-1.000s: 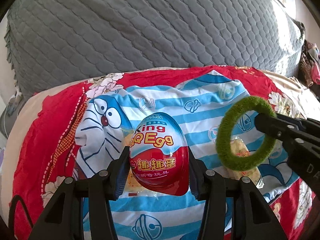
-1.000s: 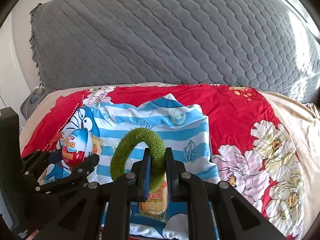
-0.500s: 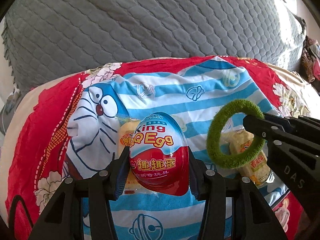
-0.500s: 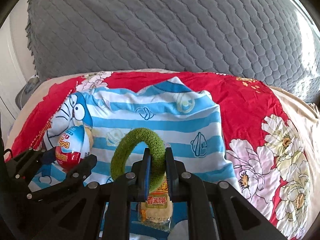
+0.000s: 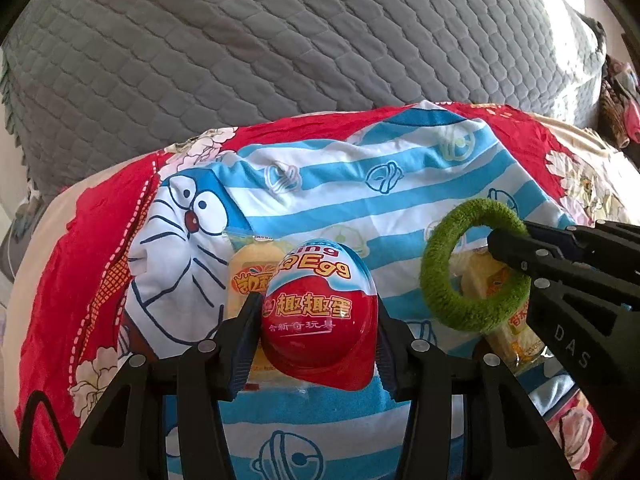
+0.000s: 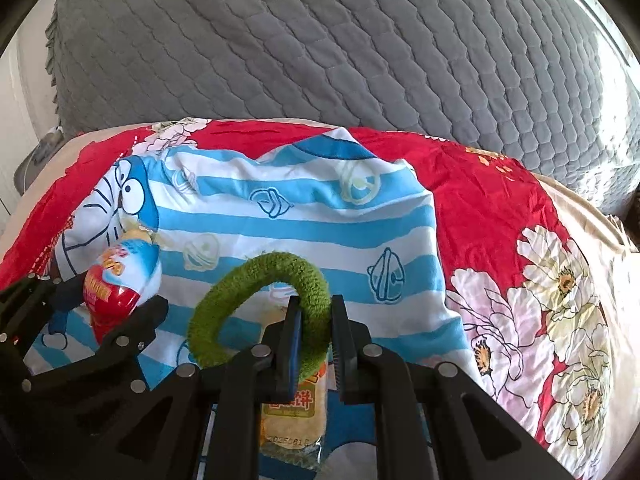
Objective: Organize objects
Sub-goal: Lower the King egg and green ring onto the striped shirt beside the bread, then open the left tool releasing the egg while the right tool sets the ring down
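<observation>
My left gripper (image 5: 316,320) is shut on a red and blue toy egg (image 5: 318,312), held just above the blue striped cartoon cloth (image 5: 340,184). The egg also shows in the right wrist view (image 6: 120,280). My right gripper (image 6: 314,316) is shut on a fuzzy green ring (image 6: 260,304), which also shows in the left wrist view (image 5: 472,264). A yellow snack packet (image 5: 248,276) lies on the cloth behind the egg. A second snack packet (image 6: 292,412) lies under the ring.
The cloth lies on a red flowered bedspread (image 6: 500,208). A big grey quilted pillow (image 5: 280,40) stands behind it. Clutter (image 5: 620,96) sits at the far right edge.
Both grippers have moved forward and lower over the striped cloth, each keeping its object. The snack packets now lie closer under the egg and the ring.
</observation>
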Tool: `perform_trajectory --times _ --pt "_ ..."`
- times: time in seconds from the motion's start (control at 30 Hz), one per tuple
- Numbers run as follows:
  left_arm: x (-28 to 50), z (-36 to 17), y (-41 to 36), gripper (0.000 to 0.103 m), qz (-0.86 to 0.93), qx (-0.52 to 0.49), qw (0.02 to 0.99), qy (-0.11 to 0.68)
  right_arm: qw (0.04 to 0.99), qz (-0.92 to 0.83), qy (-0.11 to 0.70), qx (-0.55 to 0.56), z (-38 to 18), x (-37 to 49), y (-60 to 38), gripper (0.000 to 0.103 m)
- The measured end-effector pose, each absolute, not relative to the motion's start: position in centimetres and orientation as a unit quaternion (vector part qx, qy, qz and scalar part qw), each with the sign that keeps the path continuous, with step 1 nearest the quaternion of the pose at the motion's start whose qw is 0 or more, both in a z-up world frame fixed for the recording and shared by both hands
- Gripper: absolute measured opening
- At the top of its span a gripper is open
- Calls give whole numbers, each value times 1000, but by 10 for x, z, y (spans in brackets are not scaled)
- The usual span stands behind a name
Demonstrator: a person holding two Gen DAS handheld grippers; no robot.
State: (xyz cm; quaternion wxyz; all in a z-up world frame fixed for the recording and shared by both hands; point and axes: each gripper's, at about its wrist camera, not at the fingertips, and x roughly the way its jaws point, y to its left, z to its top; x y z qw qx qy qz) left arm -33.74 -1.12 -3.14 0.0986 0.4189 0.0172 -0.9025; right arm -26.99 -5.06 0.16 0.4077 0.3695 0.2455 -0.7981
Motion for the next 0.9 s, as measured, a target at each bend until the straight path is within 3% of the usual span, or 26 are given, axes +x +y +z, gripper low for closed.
perform_trajectory --times 0.4,0.87,0.9 --pt "-337 -32 -12 53 -901 421 98 18 401 -802 244 369 2 -273 -48 14" --pt "-334 -32 -9 65 -897 431 93 21 395 -802 243 377 2 -275 -40 14" --pt "-333 -32 -10 70 -897 432 92 26 394 -802 242 377 2 -276 -39 14"
